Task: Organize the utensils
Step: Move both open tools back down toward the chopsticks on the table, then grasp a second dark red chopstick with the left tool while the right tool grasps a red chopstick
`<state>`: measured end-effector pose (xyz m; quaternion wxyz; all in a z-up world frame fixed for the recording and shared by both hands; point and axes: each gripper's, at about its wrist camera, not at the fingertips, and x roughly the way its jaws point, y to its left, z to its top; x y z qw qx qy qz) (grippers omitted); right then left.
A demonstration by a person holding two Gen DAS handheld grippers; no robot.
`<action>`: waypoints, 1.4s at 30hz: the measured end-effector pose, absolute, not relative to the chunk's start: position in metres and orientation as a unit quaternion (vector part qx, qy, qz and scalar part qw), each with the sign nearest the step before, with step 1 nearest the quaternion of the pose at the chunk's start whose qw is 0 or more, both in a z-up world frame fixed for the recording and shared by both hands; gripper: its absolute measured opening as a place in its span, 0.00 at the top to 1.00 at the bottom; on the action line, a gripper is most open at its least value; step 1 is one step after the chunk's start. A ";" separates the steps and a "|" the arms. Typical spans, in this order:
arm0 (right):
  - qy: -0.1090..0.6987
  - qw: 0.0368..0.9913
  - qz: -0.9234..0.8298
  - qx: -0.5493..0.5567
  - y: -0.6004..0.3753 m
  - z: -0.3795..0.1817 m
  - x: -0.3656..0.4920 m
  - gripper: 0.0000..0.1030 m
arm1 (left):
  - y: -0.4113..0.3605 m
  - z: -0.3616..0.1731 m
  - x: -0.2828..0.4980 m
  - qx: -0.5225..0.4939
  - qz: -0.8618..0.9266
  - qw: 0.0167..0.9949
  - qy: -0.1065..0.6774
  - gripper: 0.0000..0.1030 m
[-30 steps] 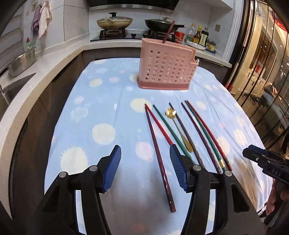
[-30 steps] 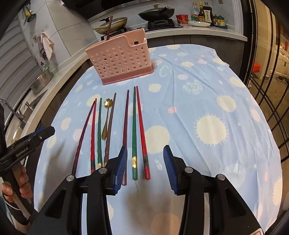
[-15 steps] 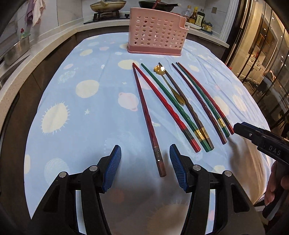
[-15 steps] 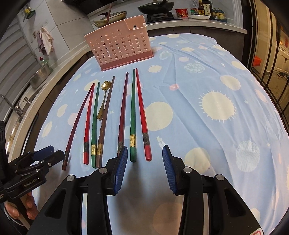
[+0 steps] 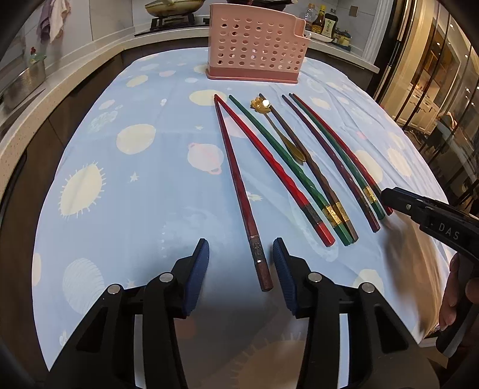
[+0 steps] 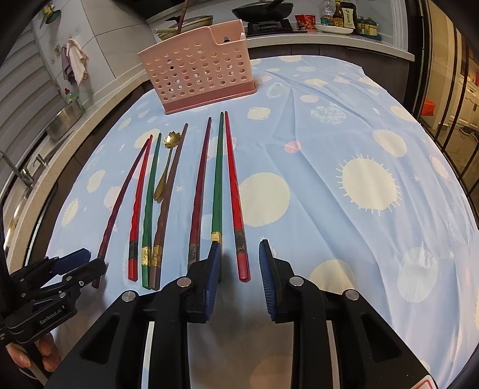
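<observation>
Blue pads closing: left gripper (image 5: 241, 270) straddling dark chopstick (image 5: 239, 185) end, right gripper (image 6: 239, 269) straddling red chopstick (image 6: 235, 194) end; neither pressing. Lying on cloth (image 6: 329, 179), before pink basket (image 6: 200, 71).

Holder (image 6: 197, 80): upright at the tablecloth's (image 6: 344, 143) far end.
Chopsticks (image 6: 217, 179): side by side on the cloth before the holder, pointing toward it.
Spoon (image 6: 166, 167): among the left chopsticks.
Stove (image 5: 176, 22): on the counter behind.
</observation>
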<state>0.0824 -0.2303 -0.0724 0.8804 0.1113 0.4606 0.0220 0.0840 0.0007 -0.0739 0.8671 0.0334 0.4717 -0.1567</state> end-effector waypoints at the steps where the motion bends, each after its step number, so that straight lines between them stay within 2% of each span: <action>1: 0.462 0.880 0.022 0.111 -0.230 -0.073 0.083 0.77 | 0.001 -0.074 0.084 0.034 -0.156 0.867 0.472 0.62; 9: 0.467 0.878 0.019 0.105 -0.229 -0.080 0.084 0.88 | -0.002 -0.074 0.081 0.032 -0.173 0.863 0.473 0.82; 13: 0.468 0.878 0.020 0.103 -0.230 -0.081 0.083 0.92 | -0.004 -0.075 0.081 0.023 -0.188 0.858 0.477 0.89; 24: 0.452 0.886 0.025 0.102 -0.233 -0.065 0.064 0.93 | 0.008 -0.060 0.074 0.004 -0.196 0.858 0.475 0.91; 42: 0.315 0.940 0.030 0.131 -0.265 0.050 0.056 0.93 | 0.032 0.055 0.089 -0.019 -0.194 0.920 0.340 0.94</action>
